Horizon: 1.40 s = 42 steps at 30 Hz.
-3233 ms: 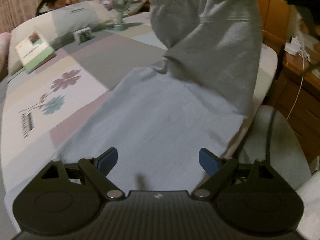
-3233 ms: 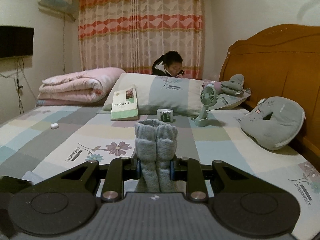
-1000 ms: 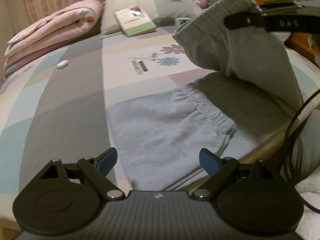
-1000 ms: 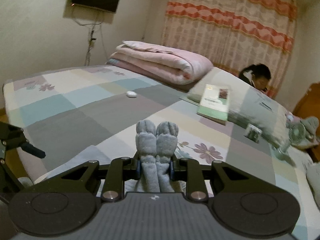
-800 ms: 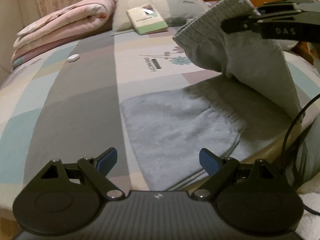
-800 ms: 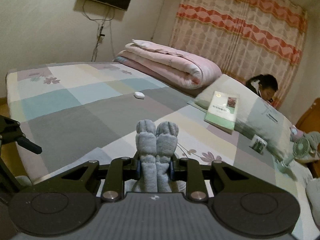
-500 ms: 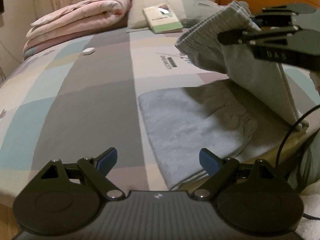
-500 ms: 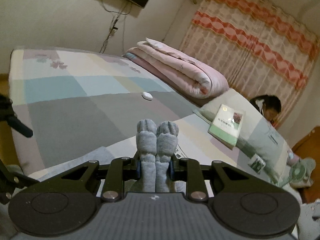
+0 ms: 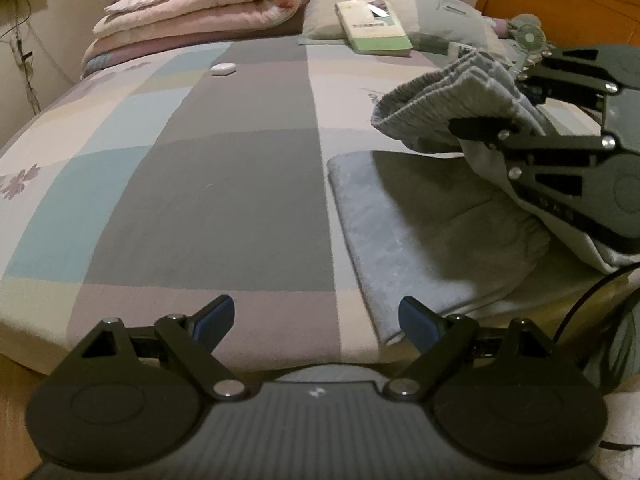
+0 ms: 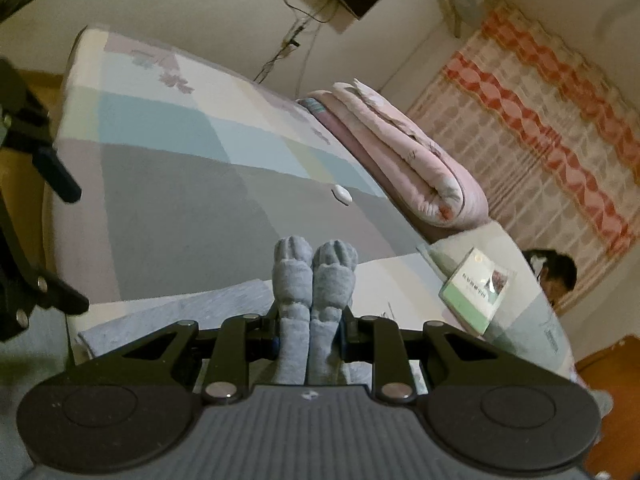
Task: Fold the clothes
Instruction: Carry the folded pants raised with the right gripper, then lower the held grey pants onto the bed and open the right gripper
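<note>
Grey-blue sweatpants (image 9: 408, 232) lie at the near right edge of the bed, partly folded. My right gripper (image 10: 311, 334) is shut on their ribbed waistband (image 10: 314, 280), bunched in two folds, and holds it above the lower layer. In the left wrist view that gripper (image 9: 500, 132) comes in from the right with the waistband (image 9: 440, 100) lifted. My left gripper (image 9: 316, 320) is open and empty at the bed's near edge, just left of the pants' edge.
A patchwork bedsheet (image 9: 200, 184) covers the bed. A rolled pink quilt (image 9: 200, 8), a pillow with a book (image 9: 372, 24), a small fan (image 9: 528, 36) and a small white object (image 9: 223, 69) lie further back. A person (image 10: 556, 276) sits behind the pillow. A wooden headboard (image 9: 560, 4) stands at right.
My right gripper has carried the waistband lower and leftward over the lying part of the pants, tilting as it goes. My left gripper has swung left along the bed edge, still open.
</note>
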Tool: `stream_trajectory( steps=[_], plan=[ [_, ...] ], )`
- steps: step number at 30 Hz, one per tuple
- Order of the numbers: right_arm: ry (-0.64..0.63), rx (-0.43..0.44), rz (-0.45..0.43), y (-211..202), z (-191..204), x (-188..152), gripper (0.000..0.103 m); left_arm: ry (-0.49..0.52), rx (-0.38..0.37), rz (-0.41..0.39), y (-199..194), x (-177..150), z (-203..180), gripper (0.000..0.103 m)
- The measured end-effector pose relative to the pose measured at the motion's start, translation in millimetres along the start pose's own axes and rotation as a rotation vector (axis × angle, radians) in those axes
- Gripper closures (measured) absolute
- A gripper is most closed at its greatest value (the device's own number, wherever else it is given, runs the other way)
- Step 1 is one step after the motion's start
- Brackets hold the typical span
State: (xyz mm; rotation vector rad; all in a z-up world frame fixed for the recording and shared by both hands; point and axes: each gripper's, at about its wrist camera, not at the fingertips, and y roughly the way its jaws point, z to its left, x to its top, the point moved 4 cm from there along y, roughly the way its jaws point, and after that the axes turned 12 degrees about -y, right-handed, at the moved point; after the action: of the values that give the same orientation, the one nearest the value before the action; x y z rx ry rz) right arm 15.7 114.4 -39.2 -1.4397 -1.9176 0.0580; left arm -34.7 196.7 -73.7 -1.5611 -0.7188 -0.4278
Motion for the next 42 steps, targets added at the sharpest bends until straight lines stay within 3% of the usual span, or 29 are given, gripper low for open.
stream_trajectory(
  steps=[13, 23, 27, 30, 35, 39, 42],
  plan=[
    [-0.177, 0.031, -0.024, 6.9, 46.0, 4.3, 0.074, 0.012, -0.032, 0.018, 0.4, -1.1, 1.2, 0.014],
    [-0.213, 0.103, -0.029, 7.6, 62.0, 1.9, 0.074, 0.041, -0.042, 0.025, 1.7, -2.2, -4.1, 0.014],
    [-0.232, 0.166, -0.015, 8.6, 76.7, -1.8, 0.066, 0.038, -0.043, 0.028, 2.9, -1.5, -4.3, 0.014],
    [-0.171, 0.282, -0.003, 8.6, 77.9, -1.9, 0.05, 0.04, -0.039, 0.033, 2.2, -2.4, -3.8, 0.014],
    [0.002, 0.475, 0.026, 4.5, 50.2, -10.7, 0.04, 0.047, -0.053, 0.038, -2.6, -3.7, -3.6, 0.014],
    [0.198, 0.546, 0.042, -5.1, 8.0, -34.3, 0.033, 0.028, -0.131, 0.019, -6.1, 10.3, -2.0, 0.014],
    [0.384, 0.579, 0.068, -10.6, -26.3, -62.0, 0.018, -0.006, -0.225, 0.013, -1.3, 28.8, -0.7, 0.015]
  ],
)
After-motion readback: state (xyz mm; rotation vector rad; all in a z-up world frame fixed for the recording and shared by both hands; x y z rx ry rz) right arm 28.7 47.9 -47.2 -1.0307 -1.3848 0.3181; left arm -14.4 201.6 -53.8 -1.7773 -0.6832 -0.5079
